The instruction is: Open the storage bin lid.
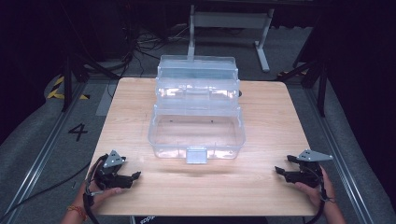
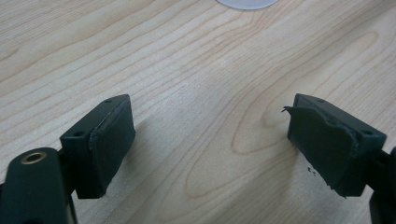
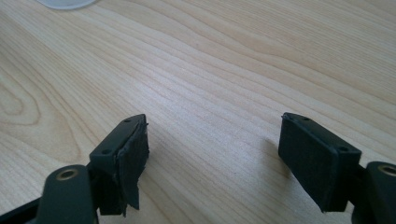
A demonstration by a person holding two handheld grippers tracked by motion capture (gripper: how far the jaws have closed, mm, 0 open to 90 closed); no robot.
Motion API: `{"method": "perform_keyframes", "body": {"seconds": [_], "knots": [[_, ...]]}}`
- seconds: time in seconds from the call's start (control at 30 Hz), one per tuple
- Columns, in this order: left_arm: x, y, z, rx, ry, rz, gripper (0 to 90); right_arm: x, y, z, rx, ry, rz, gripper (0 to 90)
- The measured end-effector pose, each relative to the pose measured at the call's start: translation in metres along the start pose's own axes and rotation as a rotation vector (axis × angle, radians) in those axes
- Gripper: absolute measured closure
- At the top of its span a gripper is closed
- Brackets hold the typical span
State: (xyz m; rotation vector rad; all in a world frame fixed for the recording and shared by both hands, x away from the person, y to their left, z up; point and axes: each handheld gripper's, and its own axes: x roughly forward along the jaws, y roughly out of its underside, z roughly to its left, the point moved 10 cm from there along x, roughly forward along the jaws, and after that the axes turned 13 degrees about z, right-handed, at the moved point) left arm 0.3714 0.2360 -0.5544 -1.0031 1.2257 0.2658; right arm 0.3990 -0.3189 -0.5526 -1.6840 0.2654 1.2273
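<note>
At the near left corner of the wooden table (image 1: 261, 186), a person's left hand (image 1: 100, 192) is holding the left gripper (image 1: 136, 176), its jaws standing wide apart over bare wood with nothing between them. Its black pads (image 2: 109, 140) are showing worn, ragged edges in the left gripper view. Ahead of this gripper and off to its right, a clear plastic tackle box (image 1: 196, 133) is sitting open at the middle of the table, its tiered trays stepping up toward the far edge and its grey latch (image 1: 196, 155) facing the person. Well apart to the right of the box, the right hand (image 1: 322, 192) is holding the right gripper (image 1: 278, 171), jaws likewise spread wide and gripping nothing, pointing inward toward the left gripper.
</note>
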Motion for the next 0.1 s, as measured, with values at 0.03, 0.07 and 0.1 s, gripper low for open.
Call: {"method": "perform_keyframes", "body": {"seconds": [0.03, 0.07, 0.1], "knots": [[0.0001, -0.0001, 0.0001, -0.001, -0.001, -0.001, 15.3, 0.0000, 0.0000, -0.0001, 0.000, 0.000, 0.000, 24.3], [0.0003, -0.0005, 0.0000, -0.006, -0.001, -0.003, 15.3, 0.0001, 0.0000, -0.0002, 0.001, 0.000, 0.000, 24.2], [0.0009, -0.0013, 0.0002, -0.012, -0.005, -0.009, 15.3, 0.0001, 0.0000, -0.0002, 0.001, 0.001, 0.000, 24.2]]}}
